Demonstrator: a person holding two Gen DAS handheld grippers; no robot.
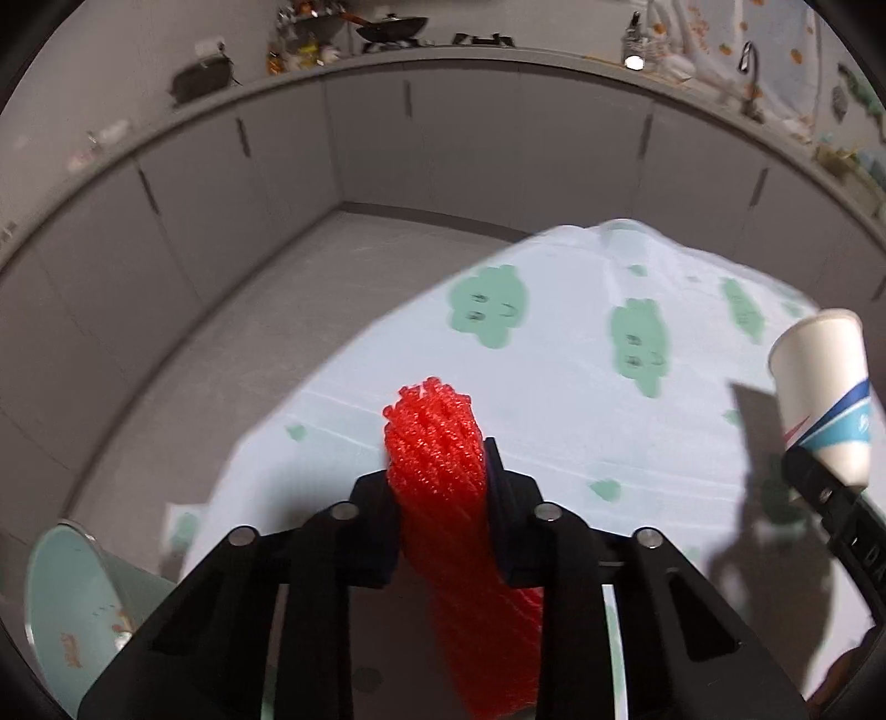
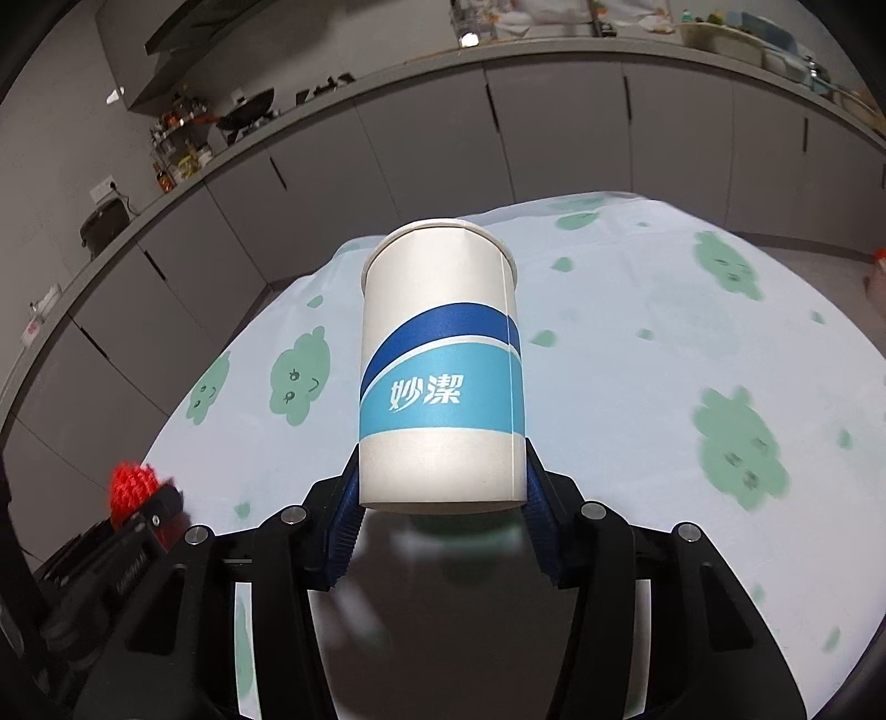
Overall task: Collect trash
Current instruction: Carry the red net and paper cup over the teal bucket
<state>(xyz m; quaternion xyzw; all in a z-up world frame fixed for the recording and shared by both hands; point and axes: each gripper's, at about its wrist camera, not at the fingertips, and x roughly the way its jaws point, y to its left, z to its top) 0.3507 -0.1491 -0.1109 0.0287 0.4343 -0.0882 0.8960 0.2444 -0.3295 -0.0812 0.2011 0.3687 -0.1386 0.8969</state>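
Above the pale green-patterned tablecloth (image 2: pixel 637 387), the right gripper (image 2: pixel 440 498) clamps a white-and-blue paper cup (image 2: pixel 440 360) low, keeping it upright. The left gripper (image 1: pixel 440 498) pinches a red foam mesh sleeve (image 1: pixel 443 471), seemingly lifted as trash.

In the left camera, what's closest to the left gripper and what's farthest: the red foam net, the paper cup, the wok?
1. Red foam net: clamped in the left gripper.
2. Paper cup: far right, over the table.
3. Wok: back counter, top.

Bare tablecloth (image 2: pixel 637 343) is lying open across the frame's middle and right, while grey cabinets (image 2: pixel 554 138) are walling the top.
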